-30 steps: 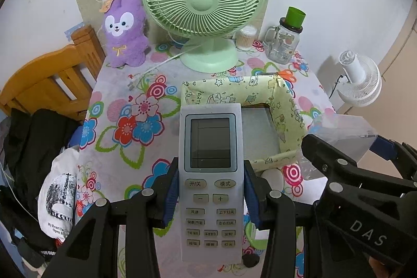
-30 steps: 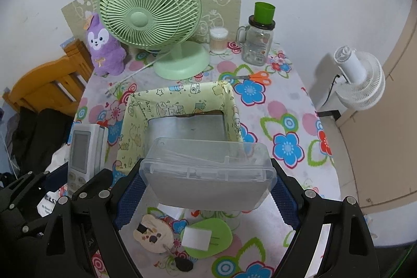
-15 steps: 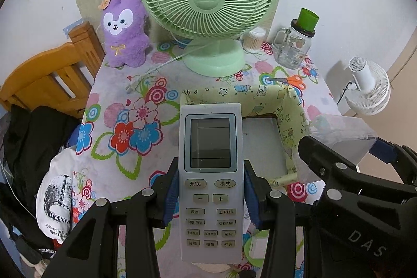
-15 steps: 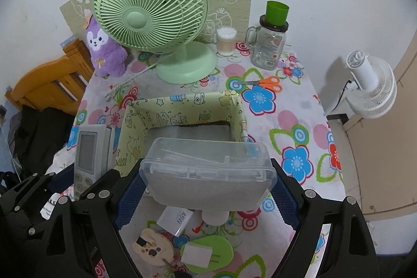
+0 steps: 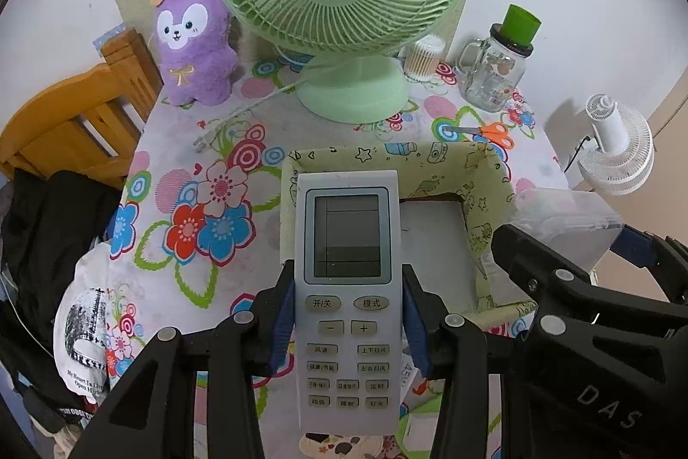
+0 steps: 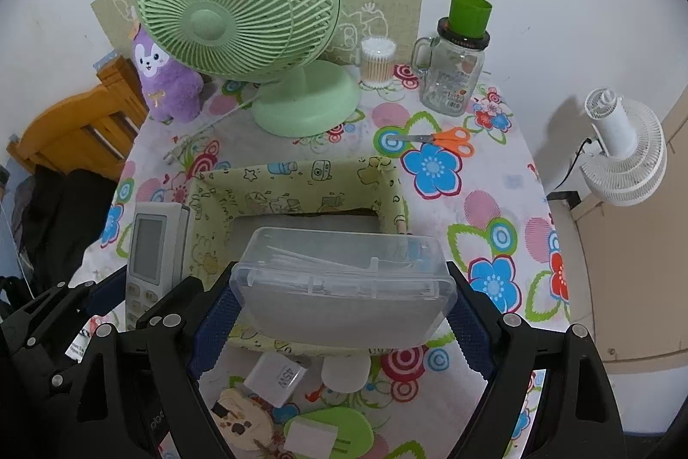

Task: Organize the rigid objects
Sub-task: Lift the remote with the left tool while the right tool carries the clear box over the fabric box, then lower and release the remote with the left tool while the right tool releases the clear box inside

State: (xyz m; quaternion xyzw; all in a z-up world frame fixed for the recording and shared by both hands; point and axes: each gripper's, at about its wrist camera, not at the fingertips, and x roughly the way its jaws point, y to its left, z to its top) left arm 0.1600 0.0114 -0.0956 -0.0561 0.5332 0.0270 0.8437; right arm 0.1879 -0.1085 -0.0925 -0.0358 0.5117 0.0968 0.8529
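Observation:
My left gripper (image 5: pixel 347 323) is shut on a white remote control (image 5: pixel 347 287), held upright with its screen facing the camera, above the left wall of the green fabric basket (image 5: pixel 387 153). The right wrist view shows the same remote (image 6: pixel 148 244) left of the basket (image 6: pixel 284 179). My right gripper (image 6: pixel 339 308) is shut on a clear plastic box (image 6: pixel 344 287) with thin white sticks inside, held over the basket's near side. That box (image 5: pixel 563 220) appears at the right in the left wrist view.
A green desk fan (image 6: pixel 241 7), purple plush (image 6: pixel 165 80), cotton-swab jar (image 6: pixel 377 61), glass mug with green cup (image 6: pixel 456 72) and orange scissors (image 6: pixel 447 140) stand beyond the basket on the floral tablecloth. A charger (image 6: pixel 277 375), a green card (image 6: pixel 327 433) and small items lie near me. A wooden chair (image 5: pixel 69 115) stands left.
Both grippers have moved forward over the table with their loads, so the basket and fan now sit closer and larger. Neither grip has changed.

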